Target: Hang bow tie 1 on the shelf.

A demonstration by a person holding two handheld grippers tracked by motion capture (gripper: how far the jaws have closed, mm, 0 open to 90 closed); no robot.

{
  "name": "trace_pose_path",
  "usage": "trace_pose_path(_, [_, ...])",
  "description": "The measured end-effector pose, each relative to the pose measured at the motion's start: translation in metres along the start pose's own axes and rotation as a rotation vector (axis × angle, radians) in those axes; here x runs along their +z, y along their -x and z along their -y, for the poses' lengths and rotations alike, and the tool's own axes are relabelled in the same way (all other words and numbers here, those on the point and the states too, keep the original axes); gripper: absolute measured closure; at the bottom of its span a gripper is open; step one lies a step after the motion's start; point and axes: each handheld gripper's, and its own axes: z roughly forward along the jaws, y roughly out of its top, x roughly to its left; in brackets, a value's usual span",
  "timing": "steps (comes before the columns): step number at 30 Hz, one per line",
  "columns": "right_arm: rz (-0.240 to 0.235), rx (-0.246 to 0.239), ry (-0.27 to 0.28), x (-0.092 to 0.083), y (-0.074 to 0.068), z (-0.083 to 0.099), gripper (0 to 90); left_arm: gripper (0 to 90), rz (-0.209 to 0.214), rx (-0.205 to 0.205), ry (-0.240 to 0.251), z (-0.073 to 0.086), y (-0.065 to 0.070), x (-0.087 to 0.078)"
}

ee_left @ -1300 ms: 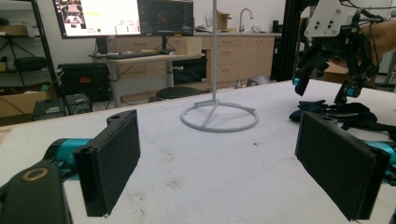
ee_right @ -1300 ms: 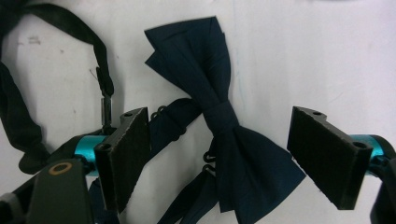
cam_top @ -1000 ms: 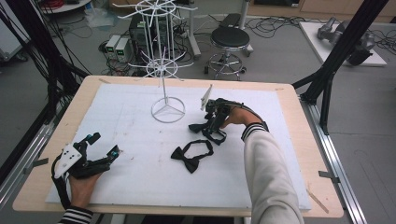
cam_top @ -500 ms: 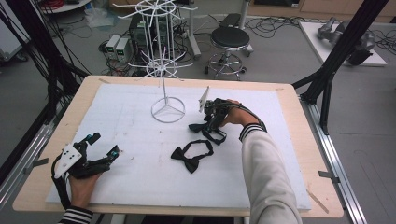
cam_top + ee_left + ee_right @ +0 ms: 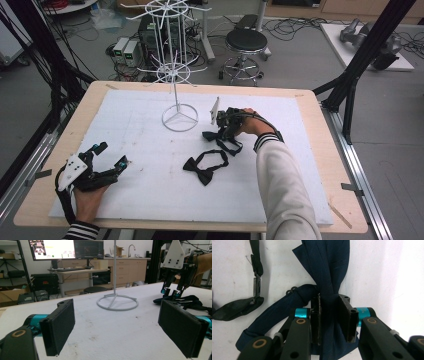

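Note:
A navy bow tie (image 5: 218,136) lies on the white mat to the right of the stand. My right gripper (image 5: 226,125) points down onto it. Its jaws have just been closing and now pinch the knot of the navy bow tie (image 5: 329,265) between the pads of the right gripper (image 5: 331,317). A black bow tie (image 5: 205,167) with its looped strap lies nearer the front, untouched. My left gripper (image 5: 111,156) rests at the front left, open, with nothing between its fingers (image 5: 60,325). From there the right gripper (image 5: 172,292) stands over the navy bow tie (image 5: 186,301).
A white wire display stand (image 5: 179,117) with a ring base rises at the back middle of the mat; the stand's base (image 5: 117,303) lies ahead of the left gripper. The strap and clasp of the black bow tie (image 5: 257,277) lie left of the right gripper. Black frame legs flank the wooden table (image 5: 320,150).
The right gripper's jaws have drawn together on the navy bow tie, with the hand barely shifting. The left hand and the black bow tie have stayed where they were.

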Motion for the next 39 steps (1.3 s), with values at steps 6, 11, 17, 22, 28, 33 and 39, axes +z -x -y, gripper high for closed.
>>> trace_pose_path(6, [0.008,-0.007,-0.009,-0.004,-0.001,0.000,75.3,14.4,0.001,0.003,-0.003,0.000,0.000,0.000])
trace_pose_path(11, [0.011,0.006,0.014,-0.010,-0.001,0.002,75.3,14.4,0.001,0.003,-0.003,0.000,0.000,0.000])
trace_pose_path(17, [0.010,0.003,0.052,-0.016,-0.002,0.001,75.3,14.5,0.001,0.002,-0.002,0.000,0.000,0.000])
trace_pose_path(22, [0.012,0.006,0.088,-0.022,-0.003,0.000,75.4,14.5,0.000,0.003,-0.002,0.000,0.000,0.000])
trace_pose_path(28, [0.012,0.024,0.168,-0.032,-0.003,0.000,75.4,14.5,0.000,0.005,-0.002,0.000,0.000,0.000])
trace_pose_path(33, [0.024,0.025,0.220,-0.041,-0.003,0.001,75.3,14.5,0.000,0.003,-0.003,0.000,0.000,0.000])
trace_pose_path(39, [0.034,0.040,0.259,-0.052,-0.005,0.003,75.3,14.5,0.000,0.004,-0.004,0.000,0.000,0.000])
